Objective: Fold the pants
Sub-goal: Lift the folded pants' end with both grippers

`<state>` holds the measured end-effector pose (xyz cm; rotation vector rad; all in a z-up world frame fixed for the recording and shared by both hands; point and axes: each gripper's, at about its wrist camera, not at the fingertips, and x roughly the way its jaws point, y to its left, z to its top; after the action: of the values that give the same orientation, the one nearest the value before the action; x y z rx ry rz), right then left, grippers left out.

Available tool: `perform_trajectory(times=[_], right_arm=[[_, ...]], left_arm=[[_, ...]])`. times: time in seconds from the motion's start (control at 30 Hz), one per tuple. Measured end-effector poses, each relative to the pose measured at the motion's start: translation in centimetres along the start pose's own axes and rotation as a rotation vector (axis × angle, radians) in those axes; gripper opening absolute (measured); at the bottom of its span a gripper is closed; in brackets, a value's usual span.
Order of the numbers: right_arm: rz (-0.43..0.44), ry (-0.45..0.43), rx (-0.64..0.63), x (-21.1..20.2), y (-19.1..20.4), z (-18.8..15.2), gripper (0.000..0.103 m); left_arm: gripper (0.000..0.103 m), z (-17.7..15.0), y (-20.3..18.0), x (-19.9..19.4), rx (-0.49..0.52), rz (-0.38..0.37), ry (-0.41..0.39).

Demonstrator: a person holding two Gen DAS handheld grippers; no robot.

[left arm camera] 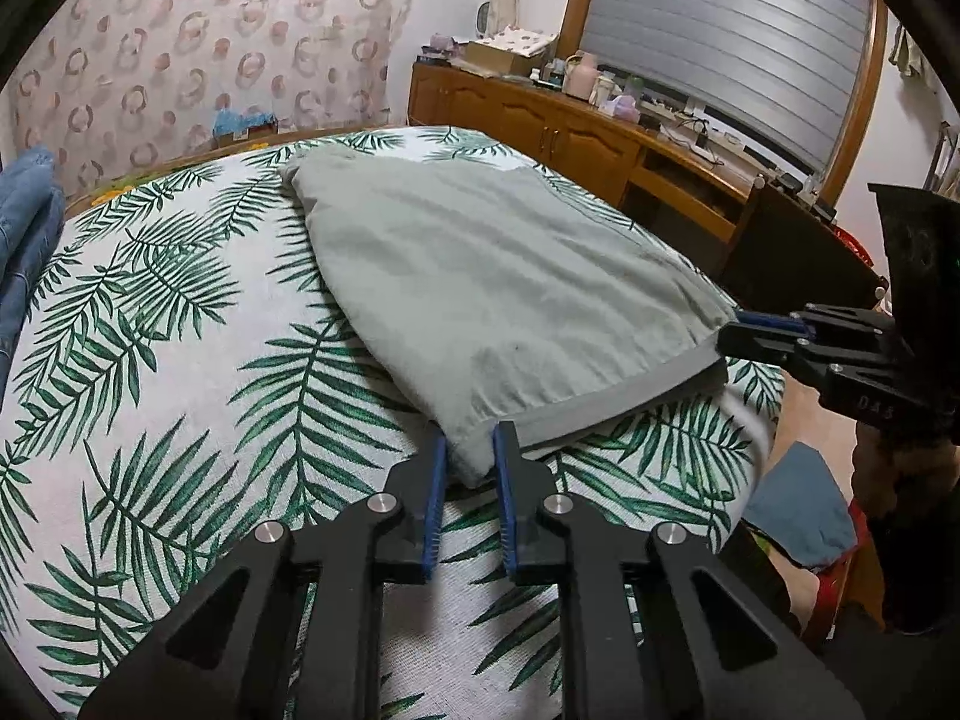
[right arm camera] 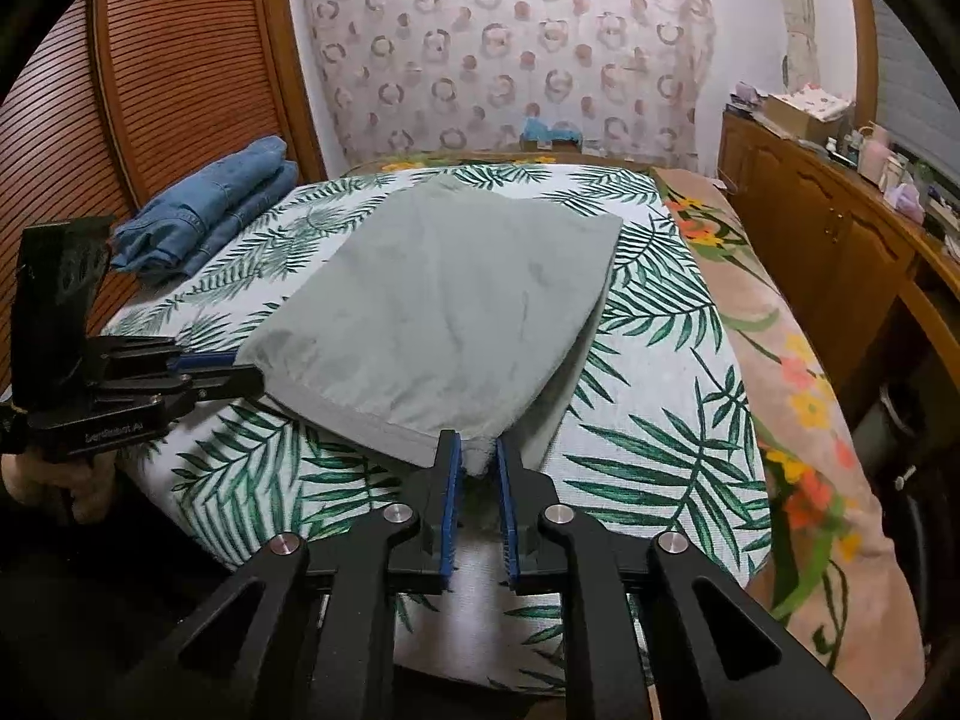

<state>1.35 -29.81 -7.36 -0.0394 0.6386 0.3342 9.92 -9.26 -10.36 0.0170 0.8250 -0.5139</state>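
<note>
Pale grey-green pants (left arm camera: pixel 480 276) lie folded on the leaf-print bedspread (left arm camera: pixel 180 360), the near hemmed edge raised slightly. My left gripper (left arm camera: pixel 471 444) is shut on the near left corner of that edge. My right gripper (right arm camera: pixel 479 450) is shut on the other corner; it shows in the left wrist view (left arm camera: pixel 744 330) at the right. The pants also show in the right wrist view (right arm camera: pixel 444 300), with the left gripper (right arm camera: pixel 240 369) at their left corner. The layers under the top fold are mostly hidden.
Folded blue jeans (right arm camera: pixel 210 204) lie at the bed's far left by a wooden slatted door (right arm camera: pixel 180 60). A wooden sideboard (left arm camera: pixel 570 126) with clutter runs along the right. A floral blanket (right arm camera: pixel 792 360) covers the bed's right side. Blue cloth (left arm camera: pixel 798 504) lies on the floor.
</note>
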Motion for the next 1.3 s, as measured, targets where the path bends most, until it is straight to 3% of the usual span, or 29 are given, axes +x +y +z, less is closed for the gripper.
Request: perform_trajectory(times=[0.2,0.7,1.03,1.17,1.3], right_arm=[[-0.046,0.031,0.024,1.5,-0.5,-0.1,0.037],[0.000,0.036,0.053,2.3,-0.4,-0.5,0.038],[0.052,0.036,0.065,2.6,0.0,-0.5,0.017],[0.076,0.022,0.093,2.7,-0.3,-0.5,0.013],[0.080,0.004,0.094,2.4,0.1,-0.3,0.012]], left_arm=[[0.017,-0.1,0.3,0.1,-0.014,-0.007,0.003],[0.024,0.0,0.4,0.3,-0.023,-0.016,-0.004],[0.029,0.1,-0.2,0.5,0.016,0.011,-0.012],[0.018,0.2,0.2,0.4,-0.003,0.002,-0.011],[0.013,0.5,0.1,-0.6,-0.009,-0.004,-0.044]])
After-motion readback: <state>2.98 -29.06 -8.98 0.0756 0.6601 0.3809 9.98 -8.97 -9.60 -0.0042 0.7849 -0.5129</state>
